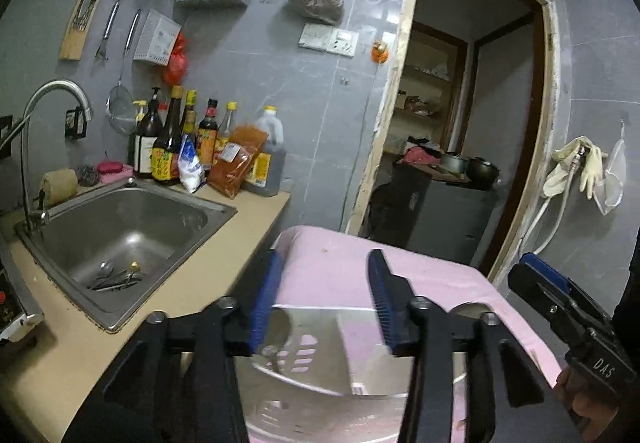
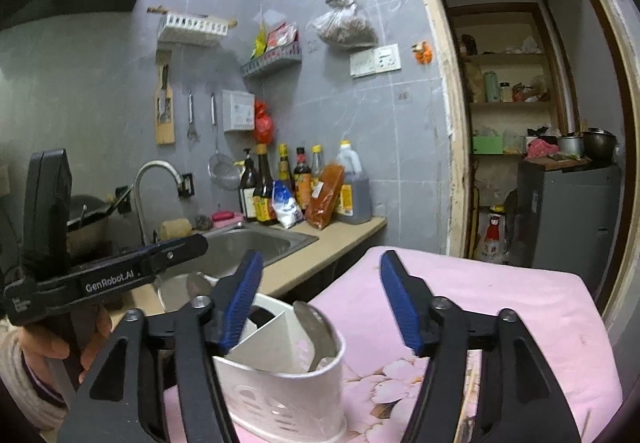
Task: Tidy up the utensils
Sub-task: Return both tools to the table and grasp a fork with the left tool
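A: Where the counter runs along the tiled wall, what is listed at nine o'clock?

B: Item one, steel sink (image 1: 132,227), with loose utensils (image 1: 116,277) lying in its basin near the front edge. Faucet (image 1: 52,115) arches over it; sauce bottles (image 1: 184,139) crowd the counter behind, at ten o'clock.

A: And centre?

B: Item two, white utensil holder (image 2: 288,383), standing on the pink cloth (image 2: 500,307) and divided inside. A spoon (image 2: 316,327) leans bowl-up in its right compartment; another spoon bowl (image 2: 198,285) shows behind the rim at eleven o'clock.

A: The claws?

B: Left gripper (image 1: 324,303): jaws wide apart, nothing between them, hanging over the holder, which blurs beneath and blocks the cloth. Right gripper (image 2: 320,303): jaws likewise spread wide, empty, its left finger overlapping the holder's rim in its own view.

A: At three o'clock?

B: Open doorway (image 1: 472,103), dark cabinet (image 1: 436,215) beyond it carrying pots; gloves (image 1: 576,167) hung on the wall past the frame.
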A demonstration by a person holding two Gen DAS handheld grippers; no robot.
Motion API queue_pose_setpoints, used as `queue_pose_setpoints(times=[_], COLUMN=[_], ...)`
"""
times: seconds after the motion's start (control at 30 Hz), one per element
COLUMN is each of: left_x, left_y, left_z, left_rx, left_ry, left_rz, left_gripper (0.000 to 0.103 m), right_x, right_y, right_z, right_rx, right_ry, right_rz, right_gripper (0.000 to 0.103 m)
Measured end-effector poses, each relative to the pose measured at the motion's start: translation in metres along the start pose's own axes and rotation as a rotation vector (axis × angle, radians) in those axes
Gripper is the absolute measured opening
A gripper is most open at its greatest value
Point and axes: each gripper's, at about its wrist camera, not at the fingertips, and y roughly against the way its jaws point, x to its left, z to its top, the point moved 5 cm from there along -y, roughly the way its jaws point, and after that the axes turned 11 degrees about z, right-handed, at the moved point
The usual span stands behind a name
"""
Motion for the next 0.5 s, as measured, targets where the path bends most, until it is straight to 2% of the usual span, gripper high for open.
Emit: queue_pose_setpoints(times=[0.03,0.17,0.27,0.5], left_x=[-0.003,-0.019,-0.034,-0.085], left_y=[0.003,0.017,0.025,0.044], left_z=[0.001,0.005,0.006,-0.005], left_rx=[-0.010,-0.047,-0.069,-0.109], left_ry=[0.002,-0.002,-0.025,-0.118], left_rz=[-0.005,-0.043,-0.058,-0.128], left_gripper=[0.058,0.072,0.081,0.087], right_x=[-0.002,-0.014,-0.025,-0.053], right_y=[0.006,0.028,0.050,0.108], right_z=[0.003,0.010,0.013,0.015], right_rx=[-0.016,-0.053,-0.086,-0.109], right_ry=[-0.004,-0.020,-0.029,-0.013], right_rz=[-0.012,-0.058,-0.115,-0.242], right_gripper=[0.073,0.085,0.102,0.103])
